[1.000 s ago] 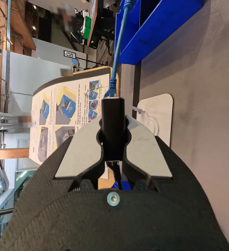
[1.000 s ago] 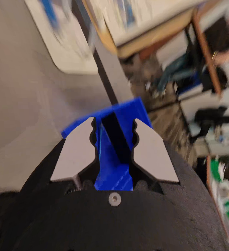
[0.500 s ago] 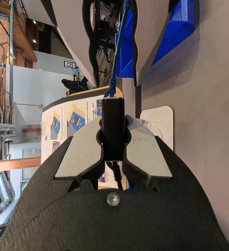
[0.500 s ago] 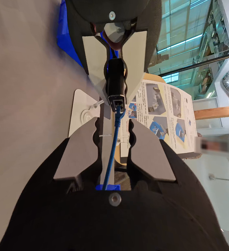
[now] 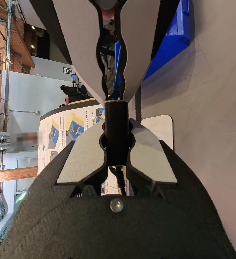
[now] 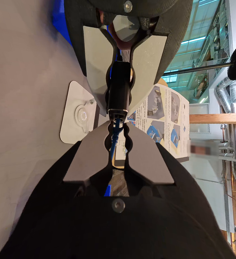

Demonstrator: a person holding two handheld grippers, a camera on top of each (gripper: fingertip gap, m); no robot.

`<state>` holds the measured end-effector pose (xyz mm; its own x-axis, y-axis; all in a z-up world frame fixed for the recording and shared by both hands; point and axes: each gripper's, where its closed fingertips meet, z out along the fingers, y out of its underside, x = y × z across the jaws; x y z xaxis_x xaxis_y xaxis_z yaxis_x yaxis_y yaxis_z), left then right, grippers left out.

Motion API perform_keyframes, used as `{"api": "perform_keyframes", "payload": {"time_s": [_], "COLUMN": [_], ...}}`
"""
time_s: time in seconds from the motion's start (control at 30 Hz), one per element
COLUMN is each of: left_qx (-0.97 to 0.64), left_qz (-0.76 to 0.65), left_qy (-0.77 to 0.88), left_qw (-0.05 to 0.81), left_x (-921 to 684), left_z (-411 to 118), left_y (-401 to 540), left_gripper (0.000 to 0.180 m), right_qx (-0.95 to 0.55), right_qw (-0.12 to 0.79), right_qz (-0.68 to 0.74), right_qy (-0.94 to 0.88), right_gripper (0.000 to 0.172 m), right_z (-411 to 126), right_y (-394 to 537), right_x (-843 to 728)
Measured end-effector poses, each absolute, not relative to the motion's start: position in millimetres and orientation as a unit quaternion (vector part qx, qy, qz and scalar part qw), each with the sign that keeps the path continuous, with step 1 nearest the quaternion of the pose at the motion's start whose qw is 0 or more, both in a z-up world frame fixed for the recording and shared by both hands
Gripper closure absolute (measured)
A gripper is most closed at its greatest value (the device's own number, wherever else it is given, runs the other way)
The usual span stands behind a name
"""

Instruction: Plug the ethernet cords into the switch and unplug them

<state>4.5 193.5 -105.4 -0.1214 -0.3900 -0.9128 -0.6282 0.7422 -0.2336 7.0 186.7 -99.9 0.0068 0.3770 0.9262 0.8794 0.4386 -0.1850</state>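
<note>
My left gripper (image 5: 116,123) is shut on the black switch (image 5: 116,133) and holds it in the air above the grey table (image 5: 212,126). A blue ethernet cord (image 6: 115,138) is plugged into the switch's end port (image 6: 118,116). My right gripper (image 6: 117,123) faces the left one, and its fingertips close on the blue plug (image 6: 117,125) right at the port. The left wrist view shows the same from the other side: the right gripper (image 5: 115,96) pinches the plug (image 5: 115,92) against the switch end. The left gripper also shows in the right wrist view (image 6: 118,110).
A blue bin (image 5: 170,46) stands on the table behind the right gripper. A white plate with a clear mount (image 6: 75,112) lies on the table under the switch. A printed instruction sheet (image 6: 170,119) stands past the table edge. The tips of both grippers are at nearly the same place.
My right gripper swung round from the blue bin to face the switch, moved up along the blue cord and narrowed its jaws onto the plug. The left gripper kept hold of the switch.
</note>
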Motion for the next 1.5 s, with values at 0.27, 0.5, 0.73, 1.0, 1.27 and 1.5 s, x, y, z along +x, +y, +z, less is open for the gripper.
{"api": "perform_keyframes", "payload": {"time_s": [0.27, 0.5, 0.73, 1.0, 1.27, 1.5], "left_qx": [-0.349, -0.367, -0.404, -0.433, -0.403, -0.383], "left_qz": [0.091, 0.071, 0.069, 0.109, 0.060, 0.085], "left_qy": [0.761, 0.766, 0.743, 0.721, 0.743, 0.757], "left_qw": [0.539, 0.523, 0.529, 0.529, 0.531, 0.522], "left_x": [6, 6, 8, 8, 7, -3], "left_z": [-120, -125, -126, -127, -128, -124], "left_y": [190, 190, 194, 198, 188, 193], "left_gripper": [0.154, 0.154, 0.153, 0.153, 0.154, 0.153], "right_qx": [-0.506, -0.508, -0.530, -0.559, -0.566, -0.560], "right_qw": [0.471, 0.438, 0.451, 0.483, 0.497, 0.514], "right_qz": [-0.240, -0.248, -0.249, -0.232, -0.170, -0.137], "right_qy": [-0.681, -0.698, -0.674, -0.632, -0.635, -0.635], "right_gripper": [0.160, 0.161, 0.160, 0.160, 0.160, 0.160], "right_z": [-114, -117, -118, -117, -120, -110], "right_y": [184, 178, 184, 186, 179, 173], "right_x": [10, 13, 16, 21, 15, 12]}}
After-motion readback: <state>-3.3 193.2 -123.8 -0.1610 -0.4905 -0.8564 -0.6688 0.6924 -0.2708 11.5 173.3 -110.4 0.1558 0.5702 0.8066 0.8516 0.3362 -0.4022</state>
